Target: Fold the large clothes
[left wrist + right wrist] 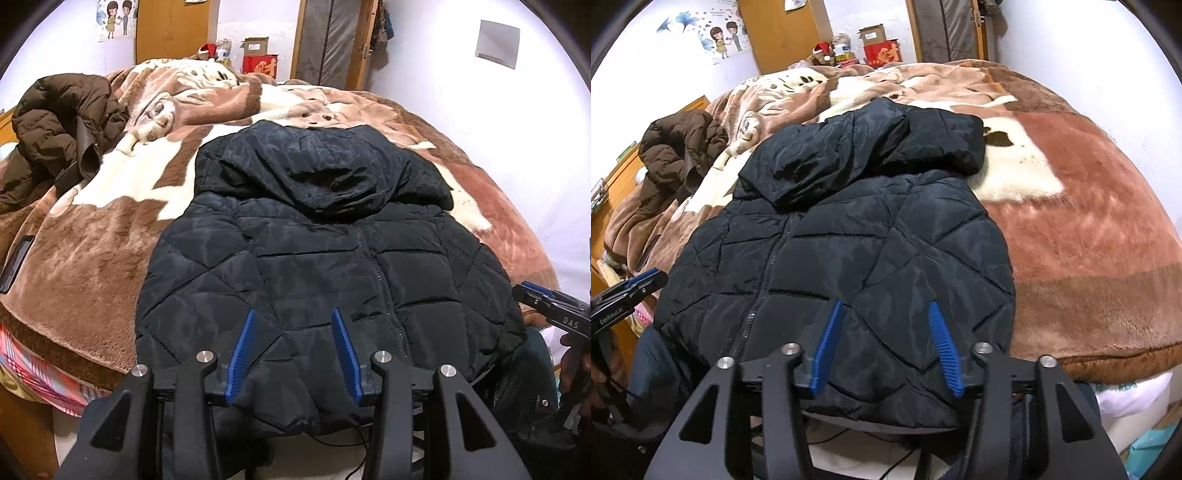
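The jacket lies flat with sleeves tucked under; both grippers hover open and empty; its lengthwise fold remains.

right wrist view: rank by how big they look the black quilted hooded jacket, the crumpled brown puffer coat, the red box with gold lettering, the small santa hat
1. black quilted hooded jacket, by far the largest, though nearest the camera
2. crumpled brown puffer coat
3. red box with gold lettering
4. small santa hat, smallest; it and the box are farthest away, so they look shrunken
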